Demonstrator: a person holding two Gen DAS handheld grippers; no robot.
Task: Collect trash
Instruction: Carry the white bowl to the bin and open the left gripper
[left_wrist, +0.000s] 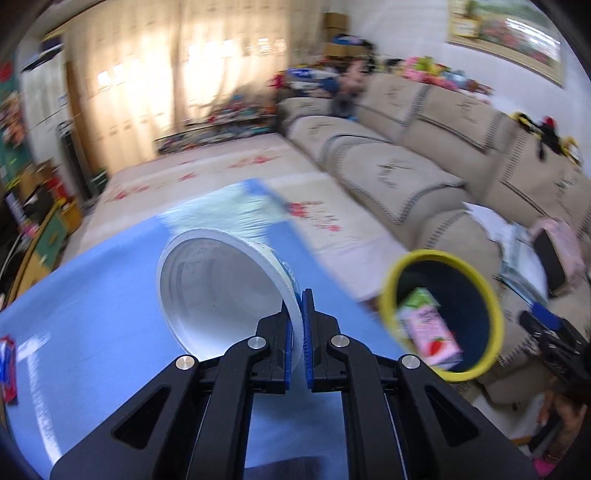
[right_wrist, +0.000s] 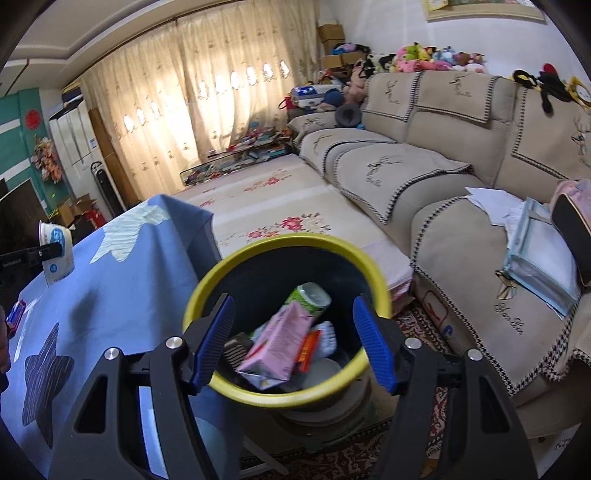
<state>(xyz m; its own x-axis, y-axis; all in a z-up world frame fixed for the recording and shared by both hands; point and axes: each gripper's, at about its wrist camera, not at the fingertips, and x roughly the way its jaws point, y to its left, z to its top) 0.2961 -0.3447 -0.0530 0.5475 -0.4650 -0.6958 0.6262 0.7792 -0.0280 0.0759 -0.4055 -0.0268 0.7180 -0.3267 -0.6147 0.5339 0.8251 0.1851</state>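
My left gripper (left_wrist: 297, 328) is shut on the rim of a white plastic cup (left_wrist: 221, 291) with a blue label, held above the blue tablecloth (left_wrist: 92, 314); the cup's open mouth faces the camera. The cup (right_wrist: 57, 251) and the left gripper also show at the far left of the right wrist view. A yellow-rimmed dark bin (left_wrist: 441, 314) stands to the right of the table. My right gripper (right_wrist: 293, 339) is open and empty just above the bin (right_wrist: 284, 397), which holds a pink carton (right_wrist: 275, 345), a green can (right_wrist: 310, 295) and other wrappers.
A small red and blue packet (left_wrist: 8, 363) lies at the table's left edge. A beige sofa (right_wrist: 461, 206) with papers (right_wrist: 491, 201) and a folder runs along the right. A floral rug (right_wrist: 277, 206) covers the floor beyond the table.
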